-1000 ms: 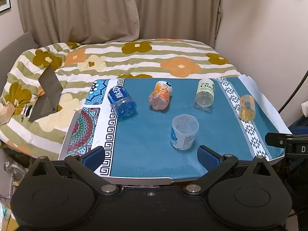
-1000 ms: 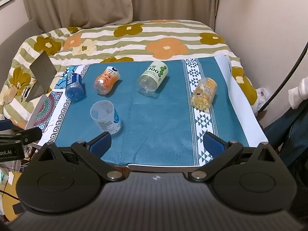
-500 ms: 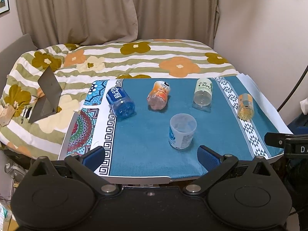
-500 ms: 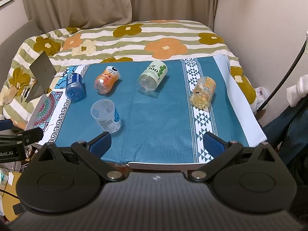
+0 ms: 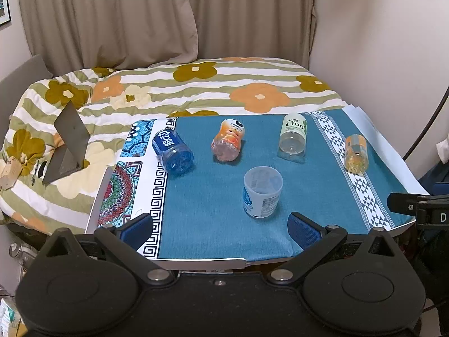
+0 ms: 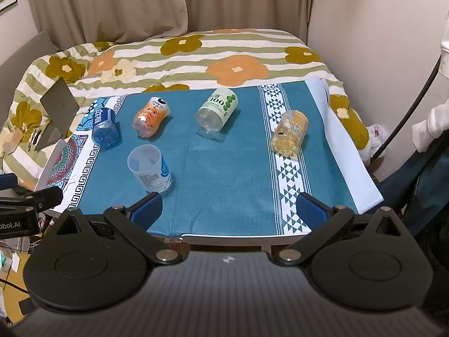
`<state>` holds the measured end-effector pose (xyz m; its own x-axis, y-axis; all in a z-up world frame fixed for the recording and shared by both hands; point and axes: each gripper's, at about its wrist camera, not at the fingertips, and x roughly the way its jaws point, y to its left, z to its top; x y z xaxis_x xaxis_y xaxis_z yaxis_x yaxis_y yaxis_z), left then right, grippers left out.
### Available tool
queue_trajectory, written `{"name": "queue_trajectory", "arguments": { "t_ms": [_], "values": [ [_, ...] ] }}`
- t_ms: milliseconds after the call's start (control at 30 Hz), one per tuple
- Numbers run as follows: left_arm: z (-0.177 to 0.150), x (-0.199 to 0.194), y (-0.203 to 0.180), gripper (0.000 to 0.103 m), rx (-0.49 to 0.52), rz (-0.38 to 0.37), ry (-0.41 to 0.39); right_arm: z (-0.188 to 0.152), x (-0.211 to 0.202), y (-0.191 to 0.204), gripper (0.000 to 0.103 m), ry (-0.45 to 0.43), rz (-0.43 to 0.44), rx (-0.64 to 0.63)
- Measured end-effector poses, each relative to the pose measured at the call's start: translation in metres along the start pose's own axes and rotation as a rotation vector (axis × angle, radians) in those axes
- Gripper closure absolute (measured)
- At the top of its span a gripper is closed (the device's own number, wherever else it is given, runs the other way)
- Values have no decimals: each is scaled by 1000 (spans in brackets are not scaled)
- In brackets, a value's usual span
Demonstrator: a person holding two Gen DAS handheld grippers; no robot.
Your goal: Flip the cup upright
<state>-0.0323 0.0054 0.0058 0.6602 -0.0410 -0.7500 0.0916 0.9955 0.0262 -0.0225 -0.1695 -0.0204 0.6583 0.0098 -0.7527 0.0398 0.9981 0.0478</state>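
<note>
Nothing on the surface (image 5: 213, 224) has shifted since a second ago; both cameras only drifted slightly. Cup (image 5: 262, 192) stands mouth-up near the front edge, left of centre, so it already sits upright as wanted. Four bottles lie on their sides behind it. Left claw (image 5: 220, 226) and right claw (image 6: 228, 206) hang wide, empty, short of the surface.

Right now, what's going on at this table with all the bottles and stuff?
A person holds a claw in each hand at the near edge of the table. Both the left claw and the right claw are open and hold nothing. A translucent cup rests on the blue cloth, leaning over with its mouth facing the cameras. Four bottles lie on their sides behind it. Nothing is being touched.
</note>
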Motion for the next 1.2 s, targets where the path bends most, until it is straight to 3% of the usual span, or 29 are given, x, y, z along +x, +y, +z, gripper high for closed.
{"name": "queue_trajectory", "arguments": {
  "t_ms": [1200],
  "values": [
    [2,6,10,0,-2,4,-6,1,5,8,0,10,-5,-5]
  ]
}}
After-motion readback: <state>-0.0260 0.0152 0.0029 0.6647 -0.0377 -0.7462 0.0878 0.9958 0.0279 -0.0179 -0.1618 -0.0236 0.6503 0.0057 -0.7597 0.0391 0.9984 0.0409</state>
